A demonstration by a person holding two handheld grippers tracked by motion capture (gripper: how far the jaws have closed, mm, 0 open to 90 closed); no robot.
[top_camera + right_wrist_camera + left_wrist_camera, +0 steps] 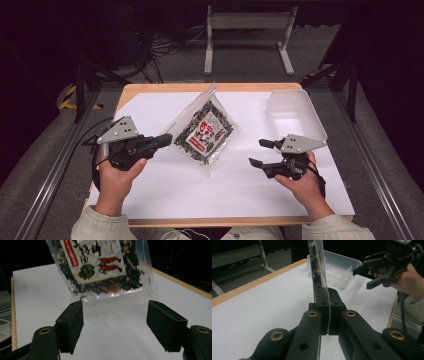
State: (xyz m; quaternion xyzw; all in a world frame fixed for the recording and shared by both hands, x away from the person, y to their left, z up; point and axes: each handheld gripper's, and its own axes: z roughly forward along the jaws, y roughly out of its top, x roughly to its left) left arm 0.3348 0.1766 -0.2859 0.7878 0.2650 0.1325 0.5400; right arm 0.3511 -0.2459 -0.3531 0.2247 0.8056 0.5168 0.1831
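A clear plastic bag [206, 131] of dark dried food with a red and white label is lifted off the white sheet and tilted, one edge up. My left gripper [169, 140] is shut on the bag's left edge; in the left gripper view the bag [317, 267] stands edge-on, pinched in my left gripper [327, 293]. My right gripper [257, 152] hovers open to the right of the bag's lower corner, apart from it. In the right gripper view the bag [100, 267] hangs beyond my right gripper [115, 315], nothing between the pads.
A white sheet [225, 185] covers the wooden table [165, 87]. A translucent plastic container [295, 117] stands at the back right, also seen as the container [337, 267] behind the bag. A metal stand [247, 22] is on the floor beyond the table.
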